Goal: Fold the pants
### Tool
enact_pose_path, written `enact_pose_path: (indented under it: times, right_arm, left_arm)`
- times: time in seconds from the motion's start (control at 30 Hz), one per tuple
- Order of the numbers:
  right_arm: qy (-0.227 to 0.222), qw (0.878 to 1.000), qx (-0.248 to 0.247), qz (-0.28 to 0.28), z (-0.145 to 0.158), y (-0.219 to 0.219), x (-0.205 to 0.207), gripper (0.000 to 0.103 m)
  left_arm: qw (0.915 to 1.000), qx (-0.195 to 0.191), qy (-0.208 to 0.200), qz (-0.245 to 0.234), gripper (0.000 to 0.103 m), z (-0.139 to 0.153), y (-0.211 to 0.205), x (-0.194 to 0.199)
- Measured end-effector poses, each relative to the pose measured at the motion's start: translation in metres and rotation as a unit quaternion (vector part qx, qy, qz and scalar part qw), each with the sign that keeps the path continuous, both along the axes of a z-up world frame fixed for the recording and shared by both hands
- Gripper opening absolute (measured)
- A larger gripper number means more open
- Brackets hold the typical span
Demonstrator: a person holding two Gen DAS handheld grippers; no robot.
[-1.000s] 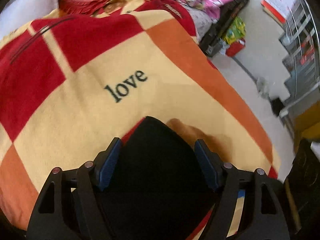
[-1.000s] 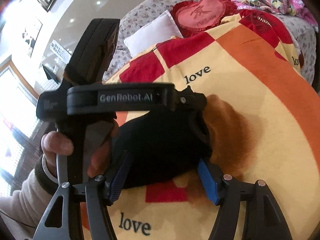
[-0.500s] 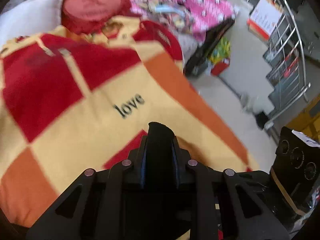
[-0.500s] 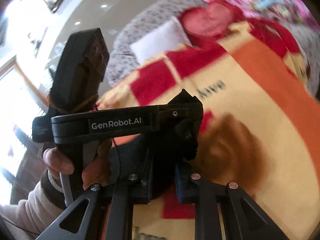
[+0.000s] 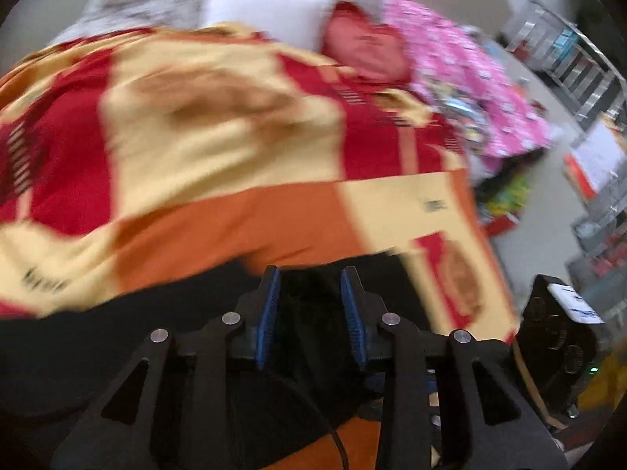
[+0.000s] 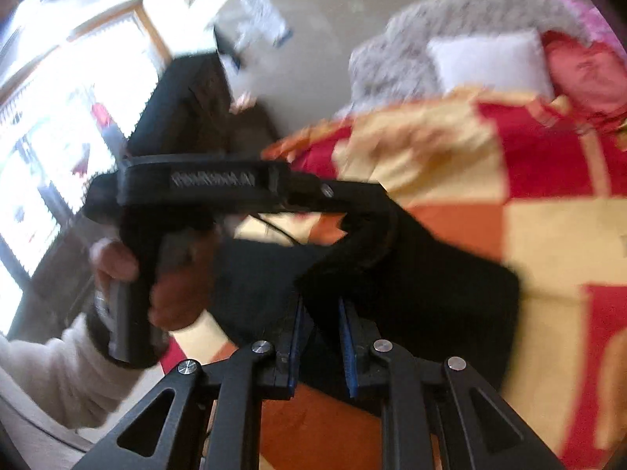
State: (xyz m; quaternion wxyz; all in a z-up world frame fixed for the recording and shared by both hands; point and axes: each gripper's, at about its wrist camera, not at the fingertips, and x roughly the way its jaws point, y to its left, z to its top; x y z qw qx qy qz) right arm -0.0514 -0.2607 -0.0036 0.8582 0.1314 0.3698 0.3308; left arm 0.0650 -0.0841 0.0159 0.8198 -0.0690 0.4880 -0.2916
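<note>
The black pants lie across the checked red, orange and yellow blanket. My left gripper is shut on a fold of the black cloth, its blue pads pressed to it. In the right wrist view the pants hang from my right gripper, which is shut on a raised edge of them. The left gripper's black body and the hand holding it show just to the left. Both views are blurred by motion.
A white pillow and a red heart cushion lie at the far end of the bed. A pink quilt lies at the right. Shelves and floor clutter stand right of the bed. Bright windows are at left.
Both grippers, shut on the pants, have swung with the cloth across the blanket toward the bed's far end. The pillow and cushion now sit centred in the views.
</note>
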Motion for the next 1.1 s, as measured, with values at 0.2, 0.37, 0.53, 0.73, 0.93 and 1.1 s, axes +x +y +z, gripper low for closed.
enact_pose_path:
  times: [0.2,0.37,0.53,0.73,0.93,1.1]
  right_arm:
    - [0.062,0.996,-0.001,0.062,-0.02,0.025,0.0,0.034]
    - [-0.004,1.0,-0.027,-0.008,0.015,-0.02,-0.013,0.045]
    - [0.018,0.99,-0.101,-0.101,-0.002,-0.051,0.014,0.045]
    - [0.027,0.978,-0.165,-0.123,-0.027,-0.05,0.032,0.045]
    - [0.042,0.98,-0.143,-0.13,-0.035,-0.06,0.038,0.047]
    - [0.038,0.981,-0.133,-0.133,-0.024,-0.057,0.026,0.047]
  left_arm:
    - [0.9994,-0.018,0.016,0.026,0.059,-0.011,0.031,-0.023]
    - [0.999,-0.029,0.017,0.03,0.065,-0.015,0.029,-0.043]
    - [0.9992,-0.013,0.029,0.025,0.065,-0.029,0.006,-0.056]
    - [0.998,0.032,0.019,0.051,0.067,-0.047,-0.018,-0.053]
    - [0.9979,0.049,0.013,0.04,0.024,-0.051,-0.031,-0.053]
    - [0.9989,0.013,0.017,0.041,0.014,-0.044,-0.018,-0.063]
